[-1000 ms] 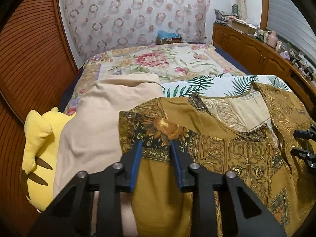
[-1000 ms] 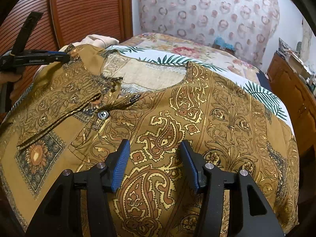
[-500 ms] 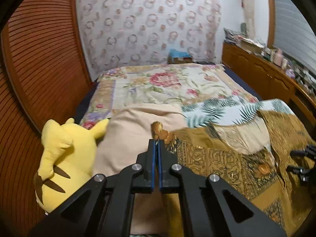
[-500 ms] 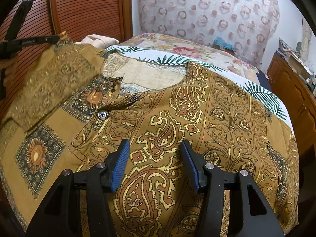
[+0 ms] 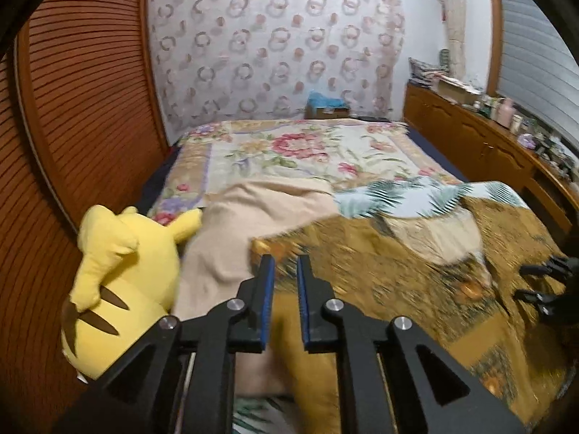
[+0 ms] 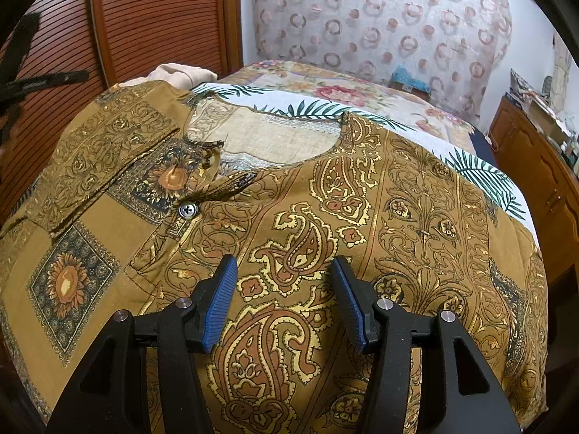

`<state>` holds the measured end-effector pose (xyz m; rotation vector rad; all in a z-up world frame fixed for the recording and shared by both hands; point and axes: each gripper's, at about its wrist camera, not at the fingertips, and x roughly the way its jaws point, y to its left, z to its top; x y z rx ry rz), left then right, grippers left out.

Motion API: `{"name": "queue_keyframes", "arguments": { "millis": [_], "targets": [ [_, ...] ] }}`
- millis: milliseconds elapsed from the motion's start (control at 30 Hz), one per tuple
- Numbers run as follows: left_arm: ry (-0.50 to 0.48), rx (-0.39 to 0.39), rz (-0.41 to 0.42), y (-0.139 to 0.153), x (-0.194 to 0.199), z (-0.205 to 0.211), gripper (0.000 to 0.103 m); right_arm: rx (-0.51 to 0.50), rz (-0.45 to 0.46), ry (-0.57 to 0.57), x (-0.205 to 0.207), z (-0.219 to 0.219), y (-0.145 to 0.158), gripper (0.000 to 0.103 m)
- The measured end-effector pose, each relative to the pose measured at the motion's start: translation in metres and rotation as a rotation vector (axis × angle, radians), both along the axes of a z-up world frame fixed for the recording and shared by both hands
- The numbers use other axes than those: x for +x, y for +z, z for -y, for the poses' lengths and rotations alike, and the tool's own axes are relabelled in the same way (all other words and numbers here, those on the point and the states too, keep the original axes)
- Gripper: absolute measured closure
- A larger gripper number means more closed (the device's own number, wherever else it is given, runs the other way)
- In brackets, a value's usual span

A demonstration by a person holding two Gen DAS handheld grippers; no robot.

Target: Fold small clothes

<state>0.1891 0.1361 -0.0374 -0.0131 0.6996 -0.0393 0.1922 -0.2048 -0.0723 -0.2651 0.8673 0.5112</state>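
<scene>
The left gripper (image 5: 284, 264) has its blue-padded jaws a narrow gap apart and opening, with nothing gripped between them. Its tips hover over the near edge of the mustard paisley shirt (image 5: 380, 271); that view is smeared by motion, so whether the pads brush the cloth cannot be told. The right gripper (image 6: 284, 267) stands about half open above the shirt's front panel, jaws straddling a gold paisley motif without pinching any fabric.

In the right wrist view the shirt (image 6: 362, 217) lies spread flat, neckline away from the camera, pale inner lining showing through the round collar opening. Its left sleeve (image 6: 108, 155) is folded inward across the chest, lying over the sunflower-patch placket just beside the grey button (image 6: 188, 209). The other gripper appears as a dark bar at the far left edge of that view.

Under the shirt lies a white cloth with green palm leaves (image 6: 325, 106), and beside it a beige garment (image 5: 235, 238) is rumpled toward the wooden slatted wall (image 5: 72, 126). A yellow plush toy (image 5: 119, 282) leans against the beige garment near the left gripper. All of this rests on a bed covered by a floral quilt (image 5: 307, 152). A wooden cabinet (image 5: 488, 144) with clutter on top runs along the far side, and a curtain with ring patterns (image 5: 275, 50) hangs behind the bed.
</scene>
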Motion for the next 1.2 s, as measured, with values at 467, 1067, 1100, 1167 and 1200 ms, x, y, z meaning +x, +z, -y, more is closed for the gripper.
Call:
{"name": "queue_keyframes", "arguments": {
  "millis": [467,1067,1100,1167,1200],
  "targets": [
    [-0.118,-0.046,-0.084,-0.040,-0.032,0.065,0.088,0.000,0.000,0.000,0.000,0.000,0.000,0.048],
    [-0.175,0.024,-0.167,-0.071,-0.029,0.096,0.084,0.097,0.028,-0.035,-0.017,0.037,0.024,0.047],
    [-0.178,0.018,-0.166,-0.071,-0.028,0.095,0.084,0.104,0.040,-0.047,-0.020,0.046,0.030,0.047],
    [-0.187,0.011,-0.159,-0.072,-0.030,0.095,0.082,0.099,0.066,-0.073,-0.026,0.063,0.039,0.047],
    [-0.190,0.011,-0.159,-0.072,-0.029,0.095,0.080,0.089,0.082,-0.095,-0.029,0.073,0.043,0.047]
  ]
}}
